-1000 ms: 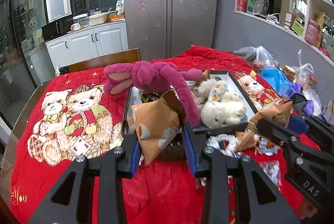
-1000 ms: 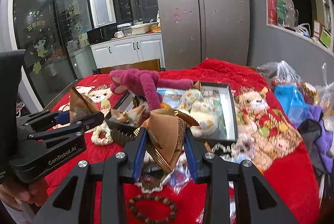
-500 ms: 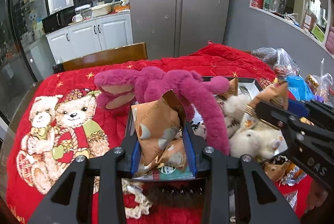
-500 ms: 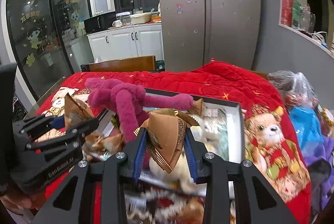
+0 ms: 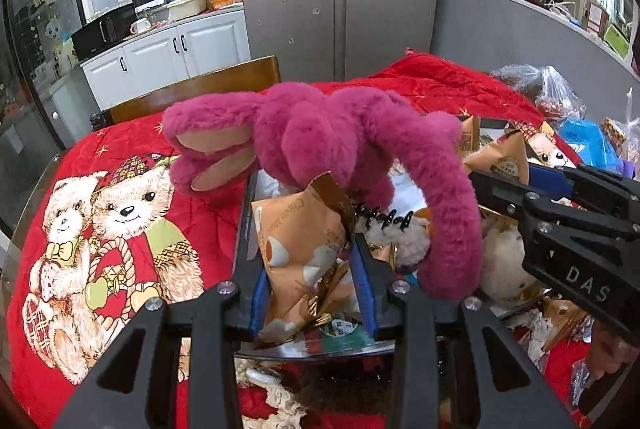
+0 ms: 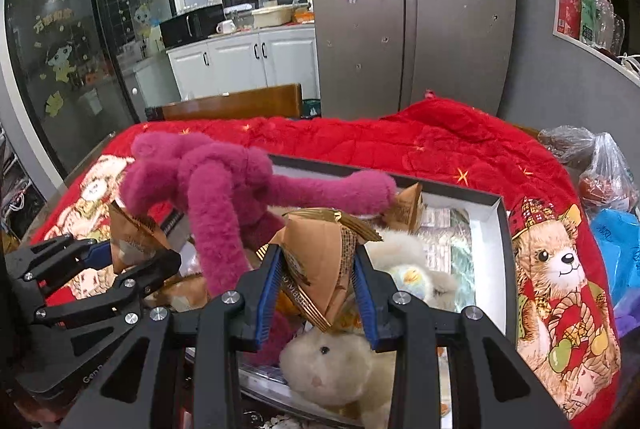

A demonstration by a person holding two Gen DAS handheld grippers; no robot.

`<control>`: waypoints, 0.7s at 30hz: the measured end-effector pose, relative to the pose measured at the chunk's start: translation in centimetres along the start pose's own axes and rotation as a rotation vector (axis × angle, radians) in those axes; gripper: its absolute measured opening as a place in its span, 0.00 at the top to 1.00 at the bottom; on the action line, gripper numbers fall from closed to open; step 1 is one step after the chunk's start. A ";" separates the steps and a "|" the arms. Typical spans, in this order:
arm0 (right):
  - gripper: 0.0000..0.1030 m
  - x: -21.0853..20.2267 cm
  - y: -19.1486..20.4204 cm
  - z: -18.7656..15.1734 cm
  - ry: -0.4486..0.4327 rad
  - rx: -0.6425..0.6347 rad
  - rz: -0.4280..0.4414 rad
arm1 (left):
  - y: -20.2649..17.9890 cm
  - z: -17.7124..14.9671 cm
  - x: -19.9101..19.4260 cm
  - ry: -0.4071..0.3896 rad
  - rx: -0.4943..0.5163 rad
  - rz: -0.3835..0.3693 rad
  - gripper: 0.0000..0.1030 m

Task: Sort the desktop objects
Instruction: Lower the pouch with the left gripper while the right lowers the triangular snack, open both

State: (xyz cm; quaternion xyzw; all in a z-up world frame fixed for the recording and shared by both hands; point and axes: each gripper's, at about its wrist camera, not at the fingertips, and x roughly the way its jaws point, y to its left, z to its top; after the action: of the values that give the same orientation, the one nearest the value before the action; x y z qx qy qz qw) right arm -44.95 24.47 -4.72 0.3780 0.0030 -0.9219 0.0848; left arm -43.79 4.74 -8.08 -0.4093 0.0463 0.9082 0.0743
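Observation:
My left gripper [image 5: 312, 289] is shut on an orange snack packet [image 5: 300, 245], which hangs over the near left corner of a dark-rimmed tray [image 5: 243, 229]. My right gripper [image 6: 316, 293] is shut on a brown snack packet [image 6: 320, 253] above the middle of the tray [image 6: 490, 205]. A pink plush toy [image 5: 340, 141] sprawls across the tray's far left, one long limb drooping beside my left fingers. White plush toys [image 6: 340, 361] lie in the tray under the right gripper. Each gripper shows in the other's view: the right gripper [image 5: 560, 221] and the left gripper [image 6: 104, 269].
A red blanket with teddy bears [image 5: 100, 213] covers the table. A black hair claw [image 5: 384, 219] lies in the tray. Plastic bags [image 6: 600, 169] and a blue bag [image 6: 620, 249] crowd the right side. A wooden chair back [image 6: 240, 105] stands behind the table.
Both grippers have moved forward and down with their packets, from in front of the tray to over it. The pink plush and the tray now loom much closer.

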 end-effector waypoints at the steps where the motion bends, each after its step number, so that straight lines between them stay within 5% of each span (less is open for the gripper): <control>1: 0.66 0.1 0.0 -0.1 0.003 0.002 0.003 | -0.1 -0.1 0.1 0.001 0.007 0.003 0.64; 16: 0.65 0.6 0.5 -0.3 0.026 -0.007 0.009 | 0.2 -0.4 1.1 0.028 -0.004 0.001 0.60; 18: 0.60 0.6 0.5 -0.3 0.023 -0.007 0.018 | 0.4 -0.4 1.1 0.030 -0.021 -0.001 0.51; 20: 0.36 0.5 0.4 -0.2 0.019 0.002 0.024 | 0.8 -0.4 1.1 0.030 -0.043 -0.005 0.37; 21: 0.34 0.3 0.3 -0.1 0.013 0.009 0.027 | 0.9 -0.4 1.0 0.024 -0.046 -0.007 0.34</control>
State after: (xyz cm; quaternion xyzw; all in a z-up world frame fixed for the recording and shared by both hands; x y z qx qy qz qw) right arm -45.04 24.10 -5.04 0.3845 -0.0055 -0.9181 0.0954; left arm -44.34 3.92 -9.07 -0.4220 0.0249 0.9037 0.0676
